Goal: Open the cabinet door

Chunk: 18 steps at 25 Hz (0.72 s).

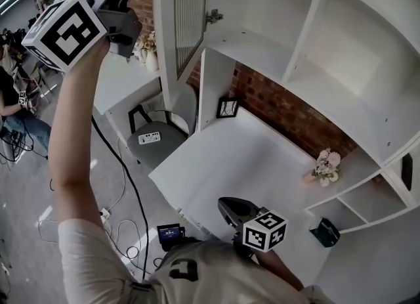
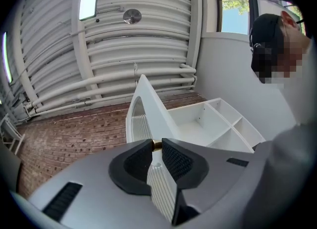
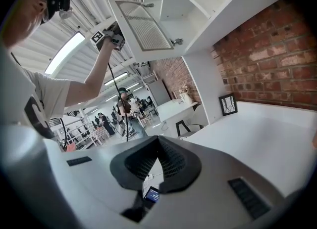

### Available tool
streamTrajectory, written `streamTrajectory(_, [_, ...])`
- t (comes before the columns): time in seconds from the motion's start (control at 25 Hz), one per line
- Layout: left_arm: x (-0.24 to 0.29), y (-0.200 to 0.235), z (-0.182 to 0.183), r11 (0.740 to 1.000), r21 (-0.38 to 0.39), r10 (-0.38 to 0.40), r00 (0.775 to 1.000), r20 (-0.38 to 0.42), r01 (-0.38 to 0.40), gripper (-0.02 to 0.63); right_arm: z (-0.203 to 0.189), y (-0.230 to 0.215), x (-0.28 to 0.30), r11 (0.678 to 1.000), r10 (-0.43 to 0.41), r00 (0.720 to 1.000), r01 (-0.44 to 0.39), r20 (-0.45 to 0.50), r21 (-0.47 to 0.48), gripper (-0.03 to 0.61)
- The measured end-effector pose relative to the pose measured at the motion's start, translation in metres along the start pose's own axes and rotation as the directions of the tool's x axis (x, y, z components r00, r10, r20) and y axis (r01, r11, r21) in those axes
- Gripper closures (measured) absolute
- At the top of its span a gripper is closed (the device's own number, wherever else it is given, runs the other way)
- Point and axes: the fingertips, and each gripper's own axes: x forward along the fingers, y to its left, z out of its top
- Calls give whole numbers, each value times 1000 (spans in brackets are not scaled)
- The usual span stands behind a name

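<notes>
White-framed with a ribbed panel, the cabinet door (image 1: 187,14) stands swung well out from the upper cabinet (image 1: 262,7), whose white compartments are in view behind it. A metal hinge (image 1: 213,16) joins the door to the cabinet's edge.

The left gripper (image 2: 156,149) is raised high on an outstretched arm. Its fingers (image 2: 176,161) are clenched on the small brass knob (image 2: 155,144) at the door's free edge, and the ribbed panel runs down between them.

The right gripper (image 3: 158,141) is held low over the near edge of the white worktop (image 1: 249,158), well apart from the door. Its fingers are drawn together at the tips with nothing between them.

A red brick wall (image 1: 289,112) runs behind the worktop. A small black-framed picture (image 1: 227,107) leans at the worktop's far corner against the wall, and a pale bunch of flowers (image 1: 326,167) lies on the worktop near the lower shelves. Beyond the worktop's end stands a grey chair (image 1: 154,145) with a small white device on its seat.
</notes>
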Motion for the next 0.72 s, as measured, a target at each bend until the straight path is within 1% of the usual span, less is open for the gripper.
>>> streamTrajectory(0.08, [-6,12,2,1000,22,21,1000,-4,-21,546,-1,7,8,1000,10,1000,-10,-17,-8,557])
streamTrajectory(0.28, [-22,44,3,997,8,74,997,1,-74,565,-4,10,20,1000,9,1000,-9,-26,22,557])
streamTrajectory(0.48, [-31,70,1,993,28,119,993,-20,-119,580,-2,17,33,1000,16,999,-15,-31,17,557])
streamTrajectory(0.6, [-37,91,-4,983,39,179,983,-36,-178,597,-2,20,39,1000,17,999,-16,-36,16,557])
streamTrajectory(0.72, [-50,117,-12,974,6,227,973,-41,-227,598,-3,24,43,1000,14,999,-14,-41,11,557])
